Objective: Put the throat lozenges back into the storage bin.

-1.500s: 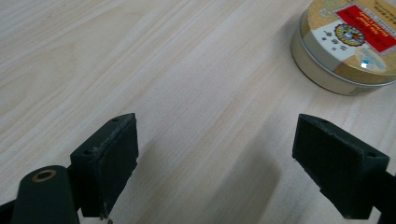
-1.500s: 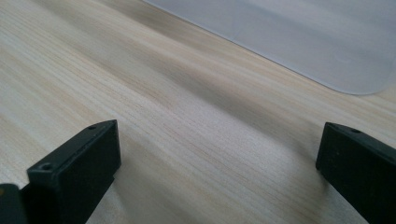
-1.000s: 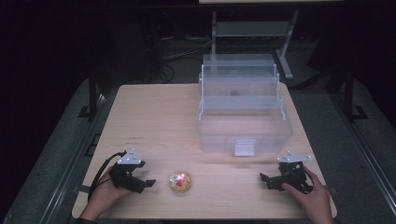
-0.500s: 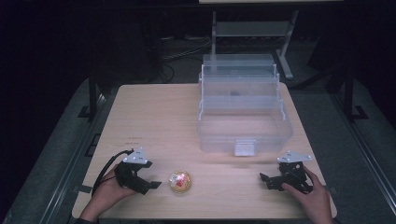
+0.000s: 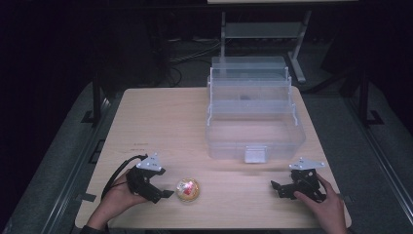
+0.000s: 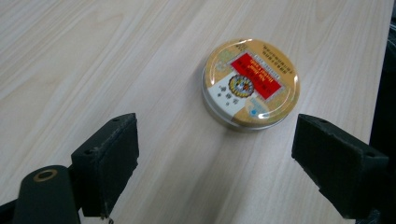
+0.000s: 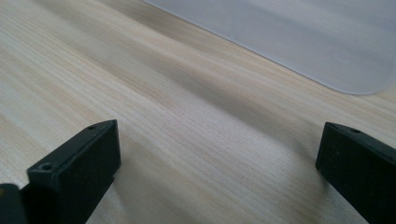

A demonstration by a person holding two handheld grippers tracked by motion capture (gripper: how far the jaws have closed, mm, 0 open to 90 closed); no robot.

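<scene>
We are at the approach step: our left gripper (image 5: pixel 163 193) sits low over the pale wooden counter (image 5: pixel 165 126) with its fingers (image 6: pixel 106 158) released and spread wide, nothing between them. The small round tin with a gold lid and red label (image 6: pixel 251 83) lies flat on the counter just ahead of those fingers, beyond their tips and nearer the right-hand finger than the left one, apart from both. From above, the tin (image 5: pixel 187 189) lies just beside the fingertips, toward our right gripper.

Our right gripper (image 5: pixel 284 187) rests well apart from the tin, its fingers (image 7: pixel 79 170) also released and holding nothing; ahead of them lies bare wood and then the near wall of the clear plastic tiered storage box (image 5: pixel 254 131).

We judge that the next move calls for sliding the left fingers forward and a little sideways until the tin sits centred between them, then clenching on its low rim. The rim is shallow and smooth, so the fingers must stay close to the counter.
</scene>
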